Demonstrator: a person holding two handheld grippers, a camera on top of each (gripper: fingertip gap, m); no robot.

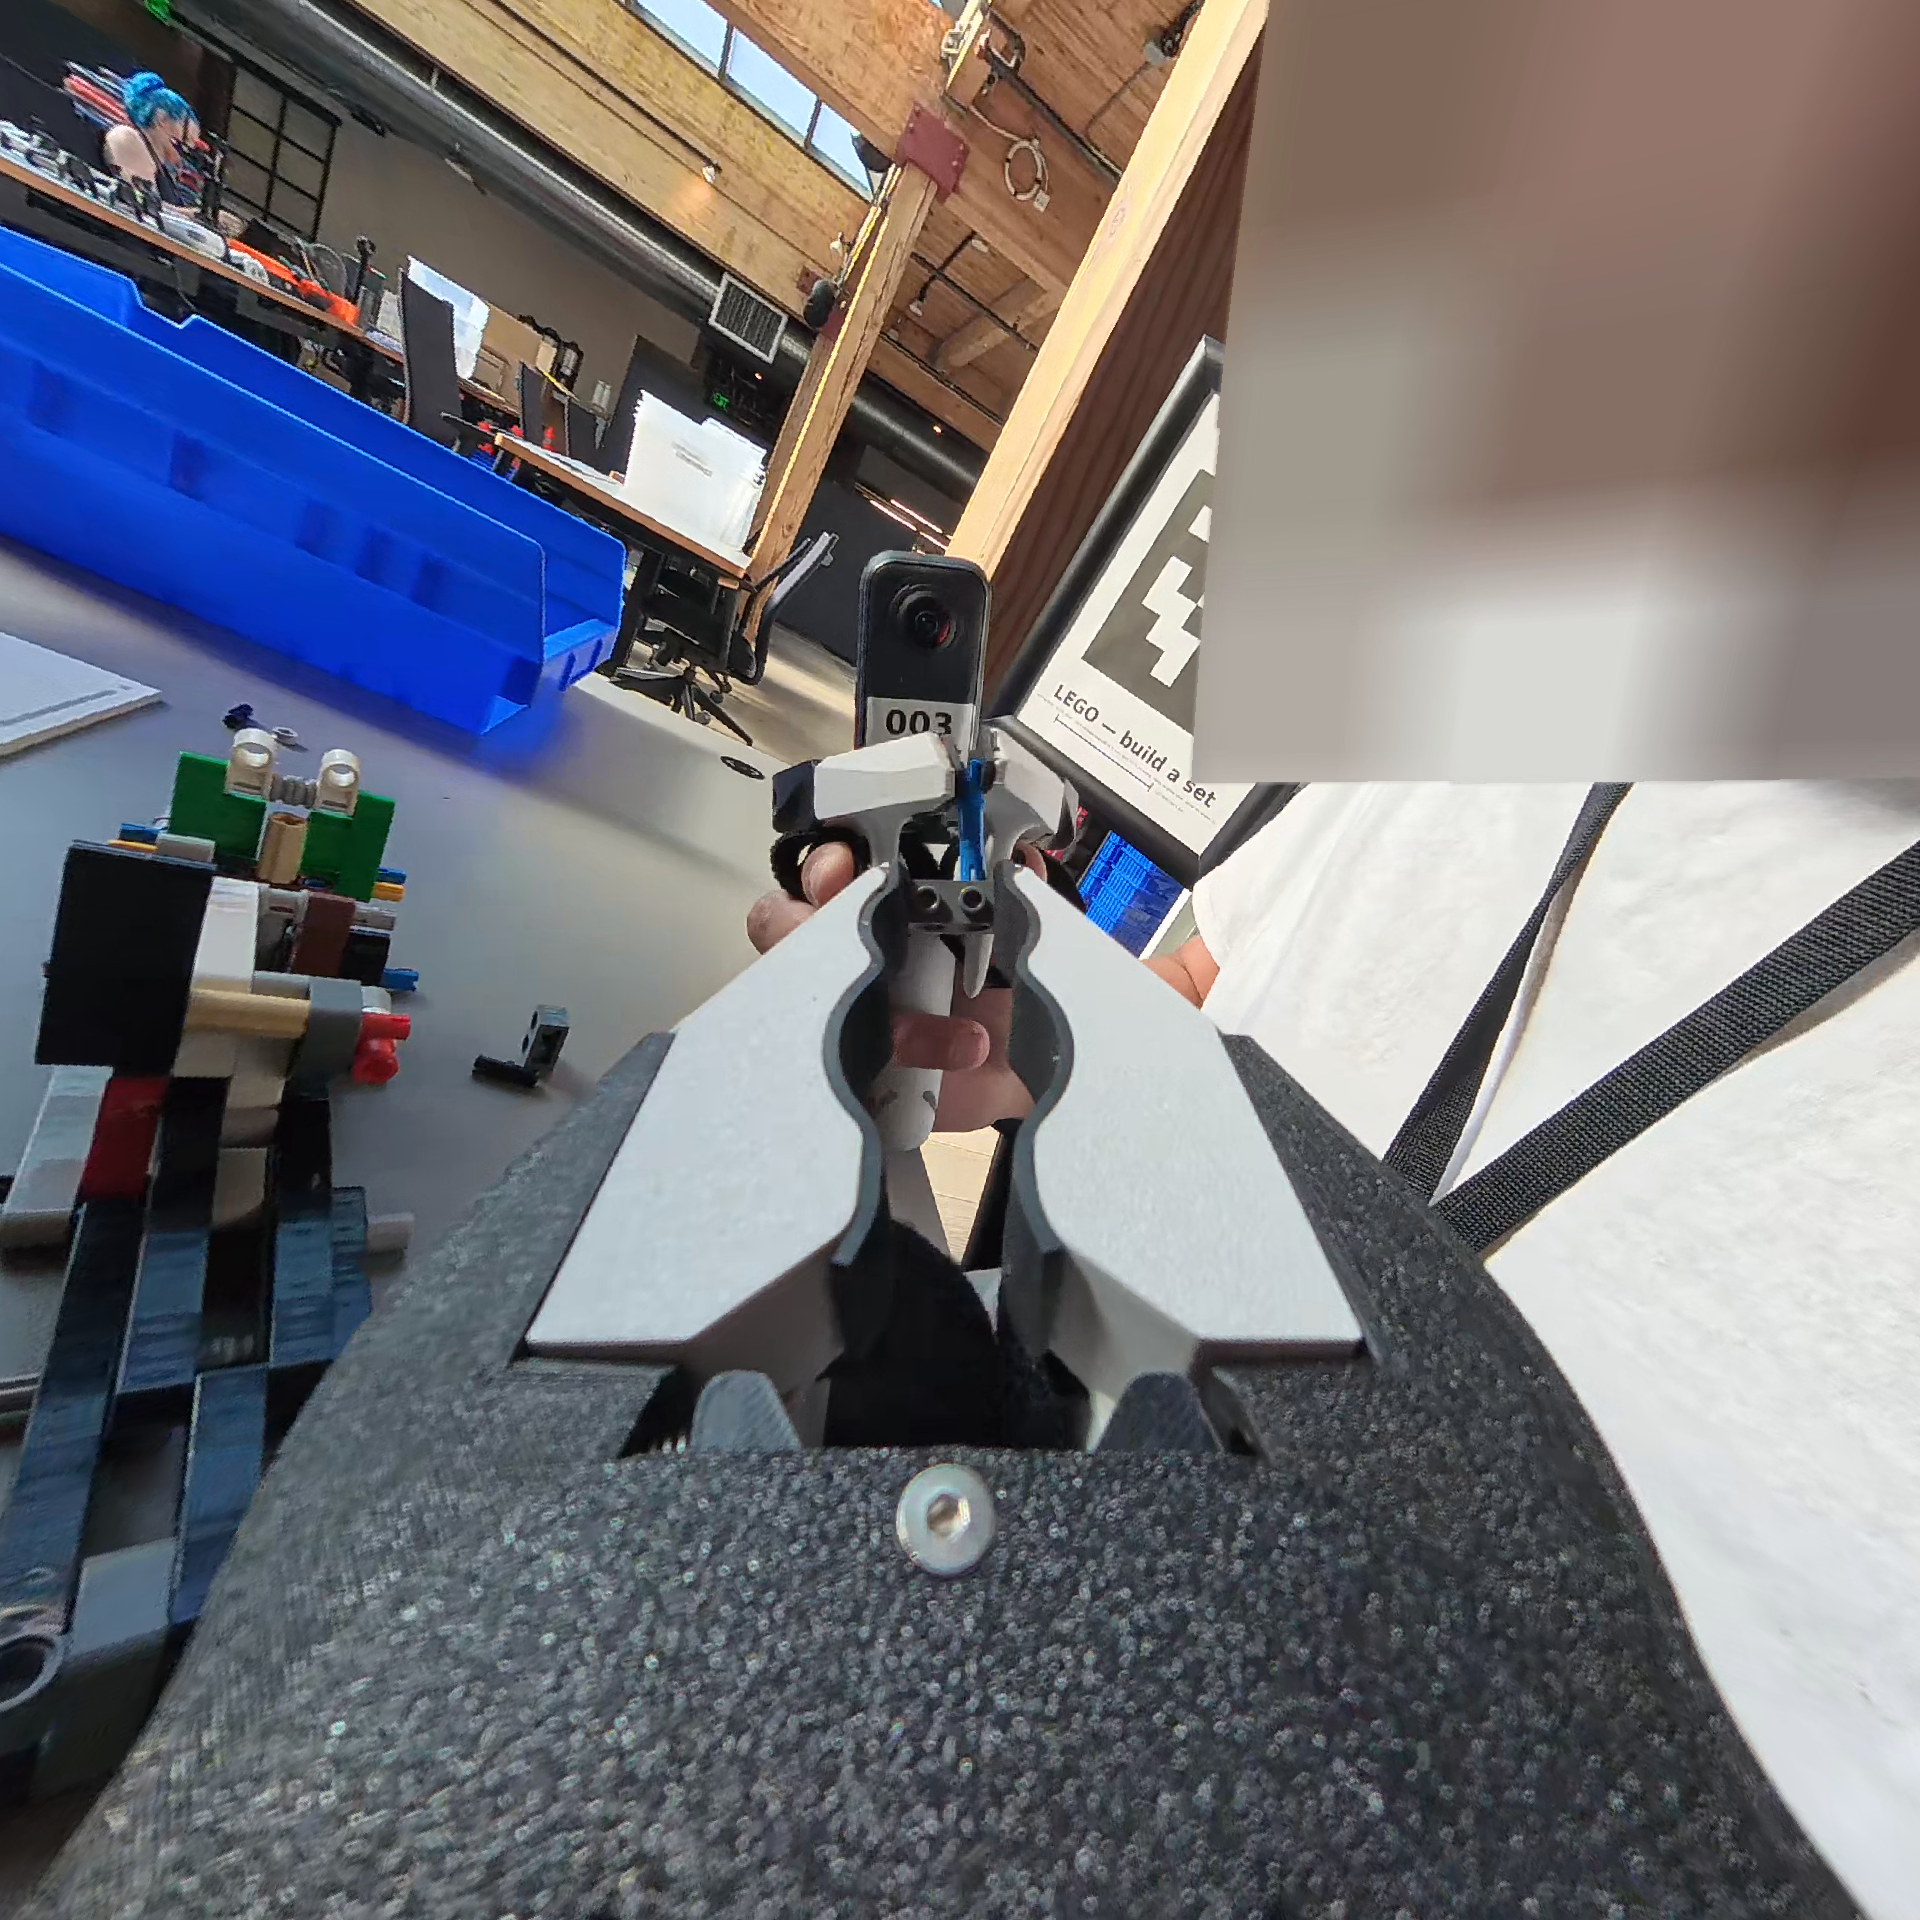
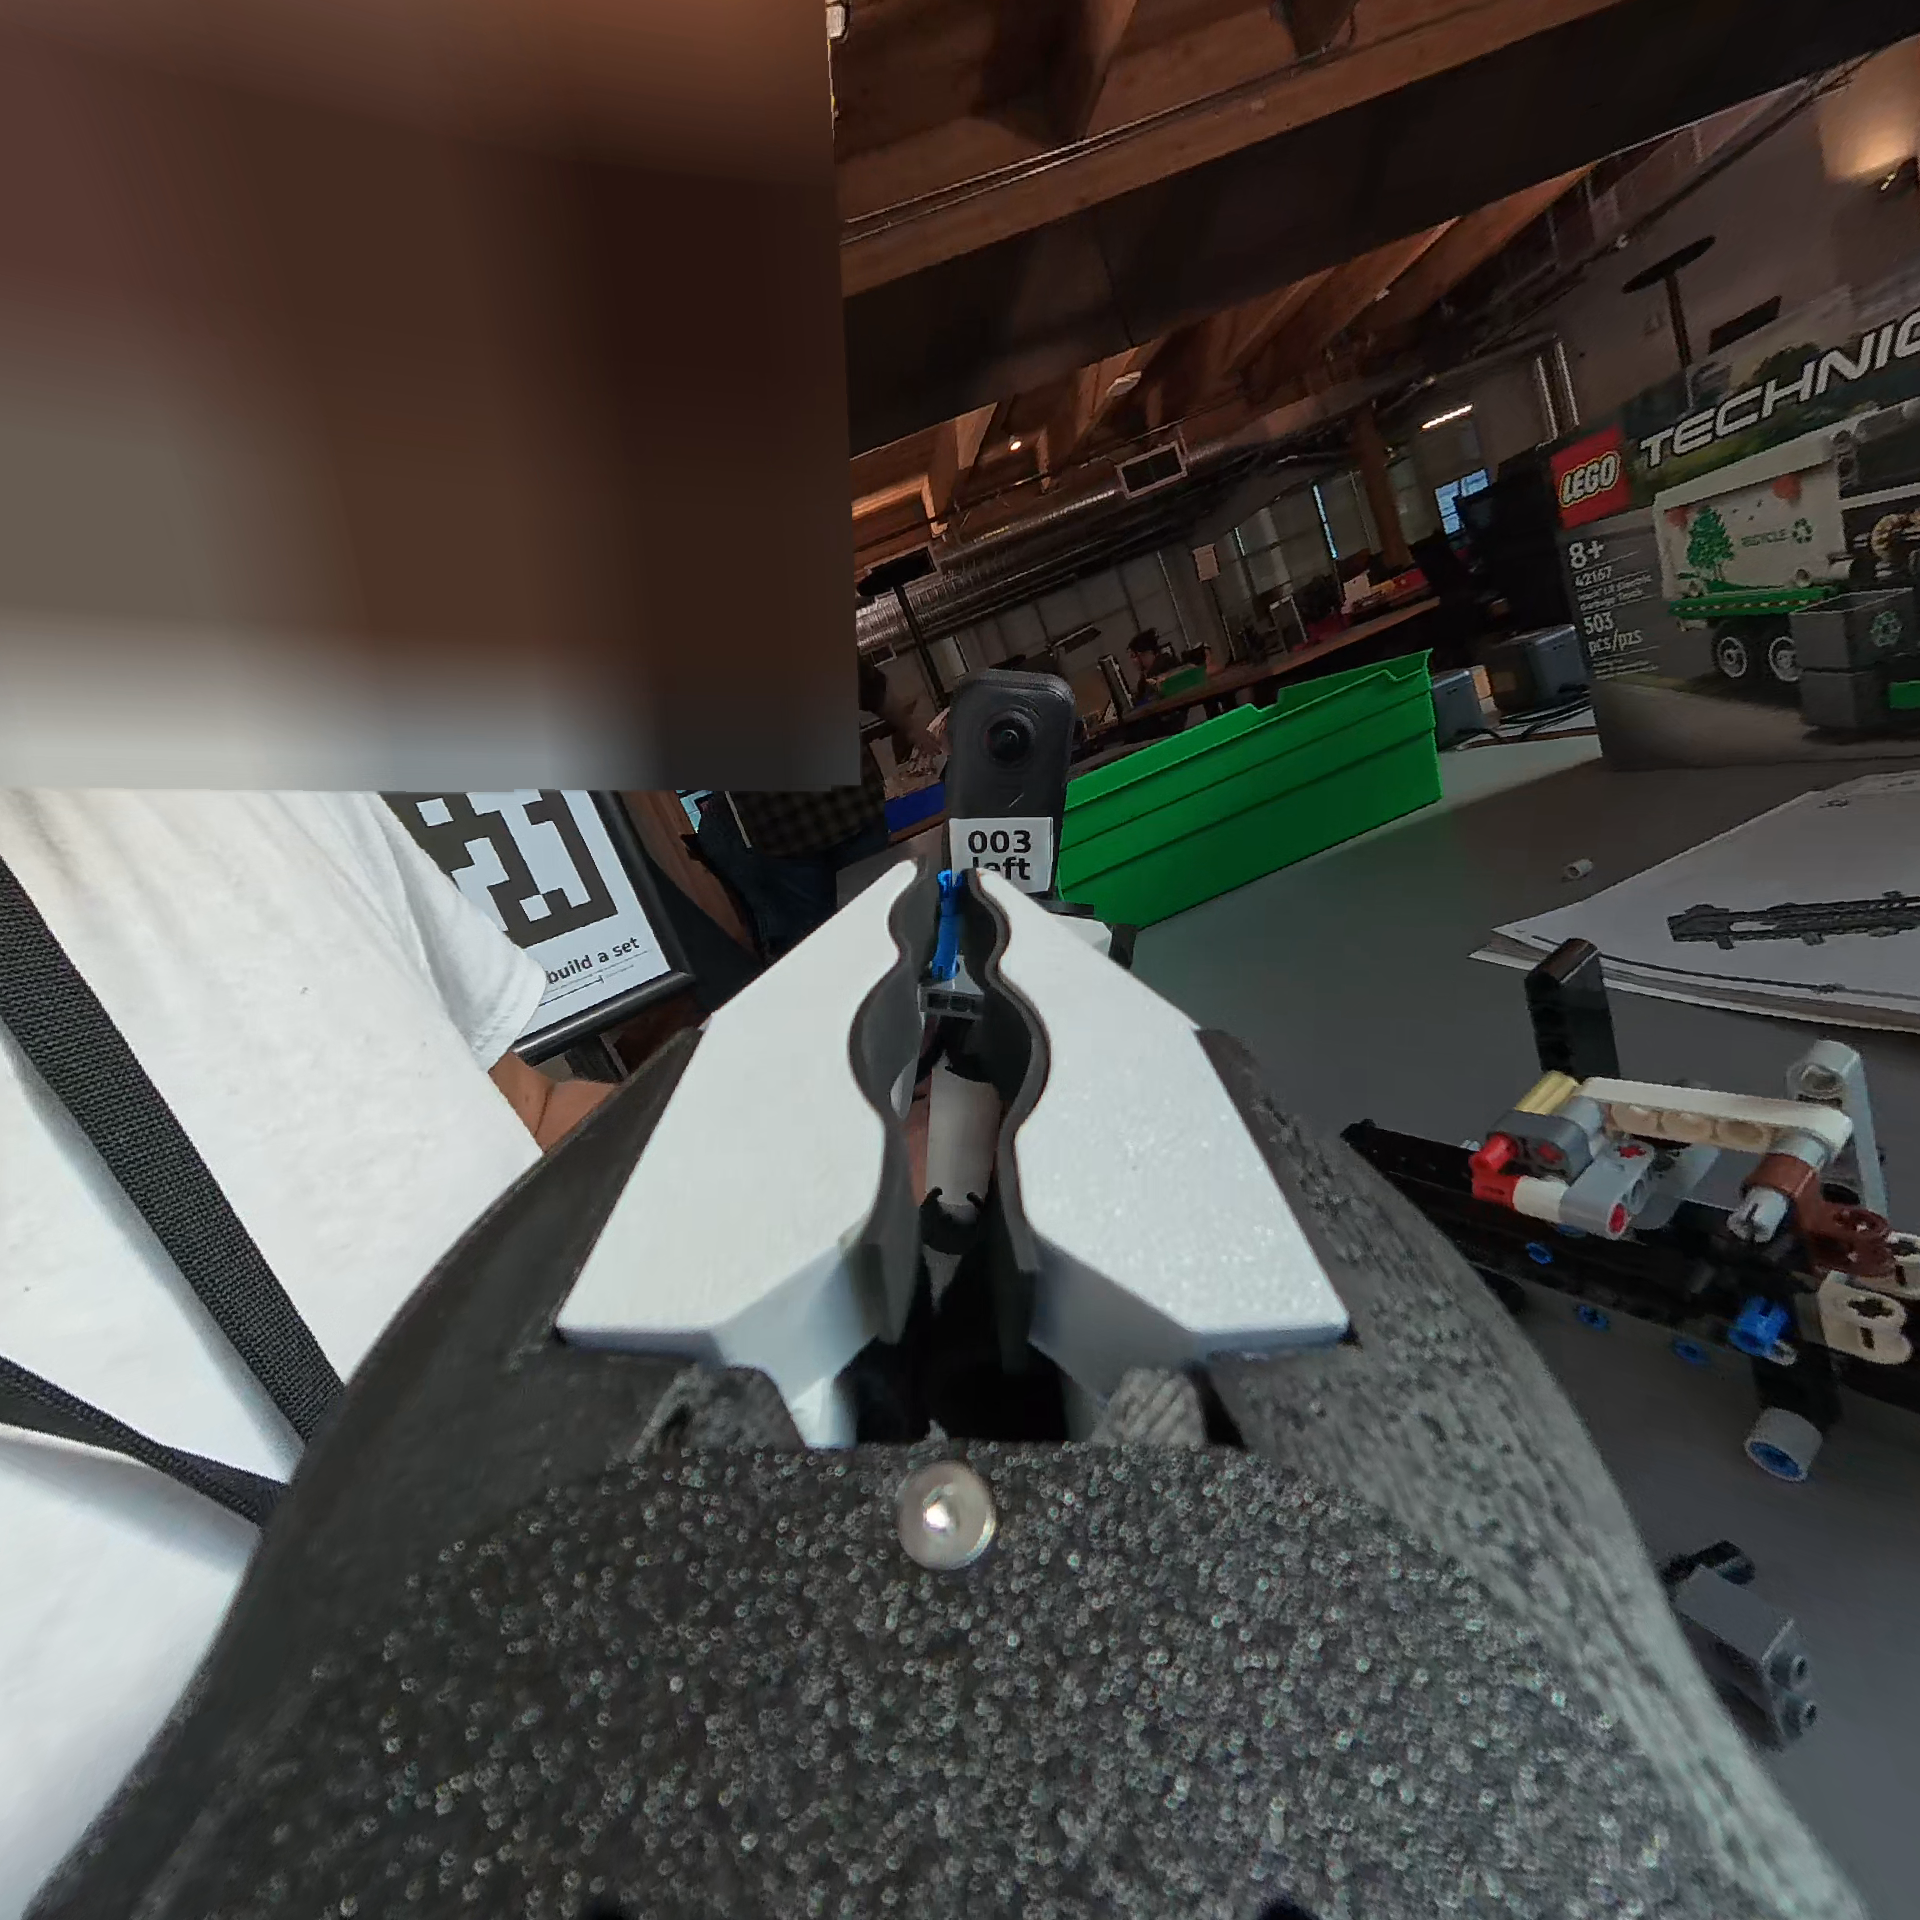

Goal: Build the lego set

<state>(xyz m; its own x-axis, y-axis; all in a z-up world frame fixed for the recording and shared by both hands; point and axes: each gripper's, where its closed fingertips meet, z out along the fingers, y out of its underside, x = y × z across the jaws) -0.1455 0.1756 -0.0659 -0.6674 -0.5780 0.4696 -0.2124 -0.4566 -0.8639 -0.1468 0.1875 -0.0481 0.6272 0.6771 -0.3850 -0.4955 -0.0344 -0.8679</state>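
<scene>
Pale grey fingers (image 1: 727,1122) on speckled black gripper bodies; a dark grey brick (image 1: 948,906) and a blue pin (image 2: 945,925) sit between them. A blue bin (image 1: 312,499) and a green bin (image 2: 1247,800) rest on the grey table (image 1: 582,831). Black straps (image 1: 1662,1039) cross a white shirt (image 1: 1714,1351). The model (image 1: 208,935) mixes black, green, white, tan and red.

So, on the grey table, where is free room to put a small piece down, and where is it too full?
Free: the bare grey table between the blue bin and the brick model, and the stretch between the green bin and the paper sheets. Crowded: around the model, where loose pieces lie, like the dark connector.
</scene>
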